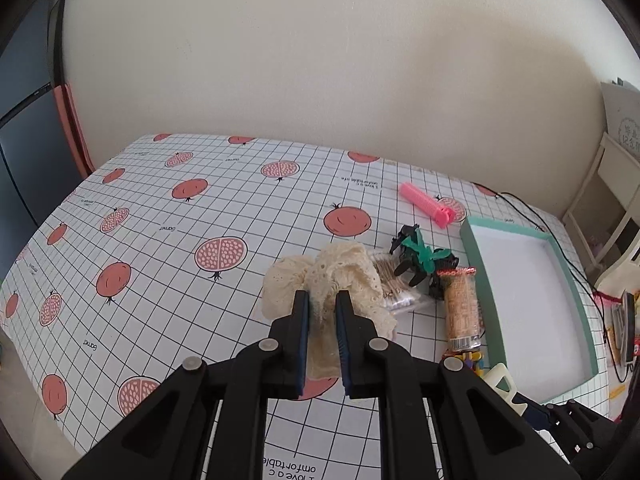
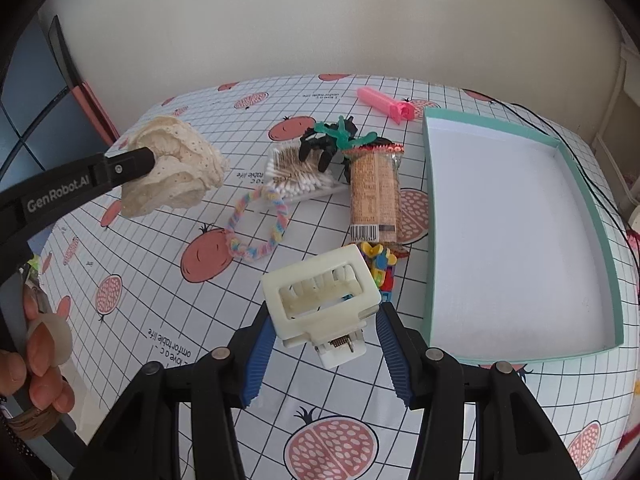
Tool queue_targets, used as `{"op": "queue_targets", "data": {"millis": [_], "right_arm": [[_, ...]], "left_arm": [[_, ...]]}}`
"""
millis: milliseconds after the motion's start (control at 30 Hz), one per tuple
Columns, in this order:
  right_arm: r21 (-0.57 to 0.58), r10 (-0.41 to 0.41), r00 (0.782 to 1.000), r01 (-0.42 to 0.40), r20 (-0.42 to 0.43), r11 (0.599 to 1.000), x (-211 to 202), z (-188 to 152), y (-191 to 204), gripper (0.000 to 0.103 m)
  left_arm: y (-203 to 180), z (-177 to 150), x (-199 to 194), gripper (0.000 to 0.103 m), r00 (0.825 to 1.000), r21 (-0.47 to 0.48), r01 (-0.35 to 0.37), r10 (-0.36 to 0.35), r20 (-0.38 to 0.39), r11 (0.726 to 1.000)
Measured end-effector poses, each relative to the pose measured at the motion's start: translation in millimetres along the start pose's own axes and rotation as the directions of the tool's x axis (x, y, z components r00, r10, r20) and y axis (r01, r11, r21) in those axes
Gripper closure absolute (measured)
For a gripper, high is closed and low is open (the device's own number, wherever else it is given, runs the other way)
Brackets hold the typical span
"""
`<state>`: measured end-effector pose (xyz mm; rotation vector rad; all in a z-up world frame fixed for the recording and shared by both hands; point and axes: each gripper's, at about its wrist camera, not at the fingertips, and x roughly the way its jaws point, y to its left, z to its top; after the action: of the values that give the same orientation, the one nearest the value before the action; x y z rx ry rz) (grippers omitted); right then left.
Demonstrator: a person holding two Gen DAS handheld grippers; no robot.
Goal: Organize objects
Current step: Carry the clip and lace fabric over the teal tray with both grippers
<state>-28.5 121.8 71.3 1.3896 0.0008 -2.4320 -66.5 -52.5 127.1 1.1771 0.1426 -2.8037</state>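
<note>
Pinching a cream lace scrunchie (image 1: 320, 280), the left claw (image 1: 322, 304) is lifted; right claw (image 2: 324, 328) grips a white hair clip (image 2: 320, 300)

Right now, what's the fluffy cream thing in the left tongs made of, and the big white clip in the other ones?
The cream thing looks like soft lace fabric: it droops in folds and has tiny holes. The left tongs pinch it. The white clip looks like hard, smooth plastic with a slight shine, molded teeth and a small metal spring. The right tongs hold it.
</note>
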Motion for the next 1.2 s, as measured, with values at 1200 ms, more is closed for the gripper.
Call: {"op": "queue_targets", "data": {"millis": [1200], "right_arm": [[0.217, -0.142, 0.972, 0.099, 0.189, 0.971, -11.1, 95.4, -142.2, 0.049]], "left_arm": [[-149.9, 56.4, 26.4, 0.089, 0.962, 0.084, 0.261, -0.267, 0.057, 0.962]]}}
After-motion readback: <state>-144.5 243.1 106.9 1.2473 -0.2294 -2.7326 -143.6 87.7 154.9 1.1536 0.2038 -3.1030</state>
